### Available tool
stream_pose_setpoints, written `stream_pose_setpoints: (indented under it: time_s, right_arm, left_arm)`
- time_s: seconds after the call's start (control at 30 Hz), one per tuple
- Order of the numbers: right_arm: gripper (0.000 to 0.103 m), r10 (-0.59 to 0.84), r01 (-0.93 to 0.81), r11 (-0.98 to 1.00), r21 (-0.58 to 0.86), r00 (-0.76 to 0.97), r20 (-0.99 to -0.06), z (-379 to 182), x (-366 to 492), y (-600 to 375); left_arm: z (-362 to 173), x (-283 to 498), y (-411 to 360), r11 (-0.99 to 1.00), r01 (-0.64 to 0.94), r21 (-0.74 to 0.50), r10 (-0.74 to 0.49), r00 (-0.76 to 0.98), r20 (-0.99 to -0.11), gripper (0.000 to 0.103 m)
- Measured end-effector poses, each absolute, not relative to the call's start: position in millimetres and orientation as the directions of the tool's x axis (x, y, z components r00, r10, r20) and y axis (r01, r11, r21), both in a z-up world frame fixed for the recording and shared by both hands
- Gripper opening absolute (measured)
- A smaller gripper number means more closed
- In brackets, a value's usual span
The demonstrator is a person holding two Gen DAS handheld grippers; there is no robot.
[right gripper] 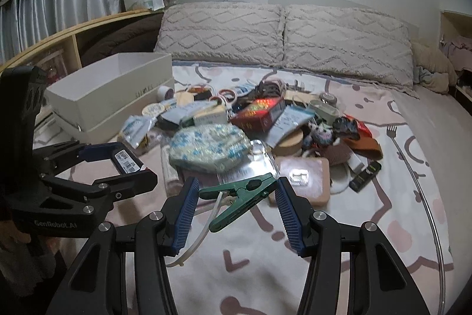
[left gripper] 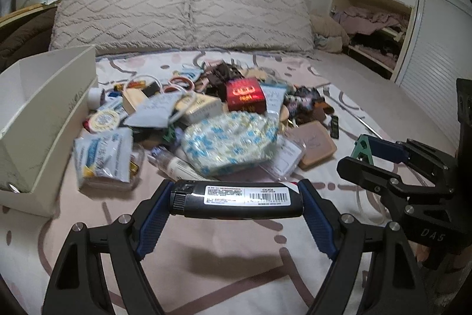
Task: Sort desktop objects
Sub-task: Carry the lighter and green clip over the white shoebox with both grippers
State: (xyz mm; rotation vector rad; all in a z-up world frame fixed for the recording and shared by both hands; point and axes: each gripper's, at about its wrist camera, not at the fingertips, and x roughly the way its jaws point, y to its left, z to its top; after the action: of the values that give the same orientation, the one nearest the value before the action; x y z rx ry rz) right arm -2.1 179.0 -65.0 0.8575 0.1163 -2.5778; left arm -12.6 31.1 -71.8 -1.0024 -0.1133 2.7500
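Observation:
A black lighter (left gripper: 224,202) with a white barcode label lies crosswise between the blue pads of my left gripper (left gripper: 236,185), which is shut on its two ends above the bedsheet. The right wrist view shows the same lighter (right gripper: 125,160) in that left gripper (right gripper: 135,163) at the left. My right gripper (right gripper: 237,182) is shut on a green spring clip (right gripper: 236,192) with a white plastic tie hanging from it. In the left wrist view, the clip (left gripper: 364,145) and right gripper (left gripper: 367,160) are at the right. Both hover in front of the pile of small objects.
A floral pouch (left gripper: 230,143), a red box (left gripper: 244,93), a pink case (right gripper: 306,176) and several packets lie heaped mid-bed. An open white box (right gripper: 118,84) stands at the left. A fork (right gripper: 392,129) on a clear rod lies at the right. Two pillows (right gripper: 283,31) lie behind.

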Motion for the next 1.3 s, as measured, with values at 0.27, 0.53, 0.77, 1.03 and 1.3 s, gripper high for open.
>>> stream_pose_setpoints:
  time_s: [0.27,0.53,0.77,1.03,1.3]
  right_arm:
    - [0.054,-0.376,0.411,-0.909,0.070,-0.734,-0.566,-50,-12,165]
    - [0.054,-0.405,0.436,-0.897,0.070,-0.750,-0.524,-21,-26,144]
    - [0.054,-0.413,0.449,-0.892,0.052,-0.762,-0.498,2,-41,124]
    - [0.054,-0.430,0.461,-0.885,0.060,-0.764,-0.480,22,-65,106]
    - [0.054,-0.466,0.484,-0.871,0.084,-0.759,-0.455,32,-82,84]
  left_arm:
    - [-50,-19,12,-0.982,-0.122,-0.141,0.183,-0.783,-0.594,0.083]
    - [-23,-34,-16,-0.991,-0.040,-0.126,0.106,-0.814,-0.571,0.083]
    - [5,-43,-41,-0.990,0.021,-0.140,0.059,-0.842,-0.537,0.083]
    - [27,-54,-68,-0.987,0.071,-0.144,0.012,-0.860,-0.510,0.083]
    - [35,-60,-112,-0.967,0.191,-0.166,-0.089,-0.871,-0.482,0.083]
